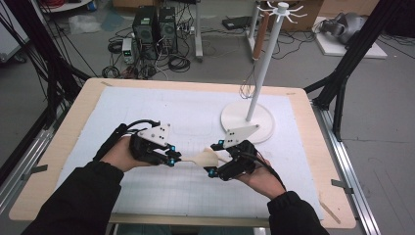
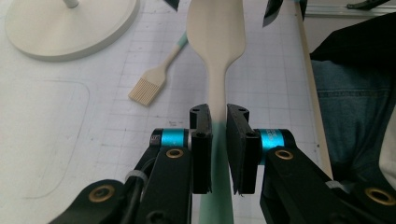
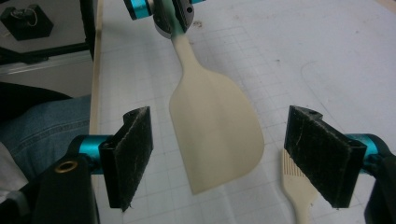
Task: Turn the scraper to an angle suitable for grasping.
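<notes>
Even soft light, faint shadows — high view grainy, close views sharp

The spatula [image 2: 215, 37] is cream-coloured with a wide flat blade and a slim handle that fades to mint green. It's held up off the worktop [image 1: 195, 107], roughly level, pinched by the handle in the left tongs [image 2: 218, 140], blade sitting between the wide-apart right tongs [image 3: 219, 154].

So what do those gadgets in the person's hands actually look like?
Each gripper, left and right, is a black frame with turquoise collars, brass-coloured screws and two flat black pads that look fuzzy. A grey three-cornered plate sits on top, and a black cable trails back. The sleeves are black.
</notes>
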A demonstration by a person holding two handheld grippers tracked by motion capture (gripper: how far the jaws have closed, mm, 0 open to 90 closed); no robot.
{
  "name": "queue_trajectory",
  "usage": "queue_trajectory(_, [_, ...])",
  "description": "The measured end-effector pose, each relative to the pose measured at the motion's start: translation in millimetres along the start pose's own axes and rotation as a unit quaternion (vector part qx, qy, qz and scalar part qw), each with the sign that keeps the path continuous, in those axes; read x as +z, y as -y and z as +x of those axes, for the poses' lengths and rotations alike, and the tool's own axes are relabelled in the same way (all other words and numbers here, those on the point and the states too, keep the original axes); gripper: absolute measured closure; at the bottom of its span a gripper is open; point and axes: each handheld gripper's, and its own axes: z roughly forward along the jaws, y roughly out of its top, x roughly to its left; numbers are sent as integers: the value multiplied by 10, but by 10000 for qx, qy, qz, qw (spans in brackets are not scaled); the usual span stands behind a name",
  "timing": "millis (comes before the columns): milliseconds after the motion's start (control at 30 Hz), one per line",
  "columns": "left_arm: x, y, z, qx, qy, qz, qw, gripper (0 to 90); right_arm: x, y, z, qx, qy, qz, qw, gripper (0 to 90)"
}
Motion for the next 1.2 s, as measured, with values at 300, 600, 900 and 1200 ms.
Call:
queue_trajectory(300, [55,-65,-6,106,115,34,9999,802,83,-22,33,-137,-189,96,9997,297])
queue_trajectory(600, [88,-93,-18,111,228,11,9997,803,122,-32,60,-325,-309,187,9988,389])
queue_trajectory(900, [116,-112,-25,124,294,17,9995,803,116,-37,84,-453,-287,178,9984,476])
queue_trajectory(1200, [115,-107,-3,95,339,24,9994,802,114,-28,81,-403,-362,174,9984,495])
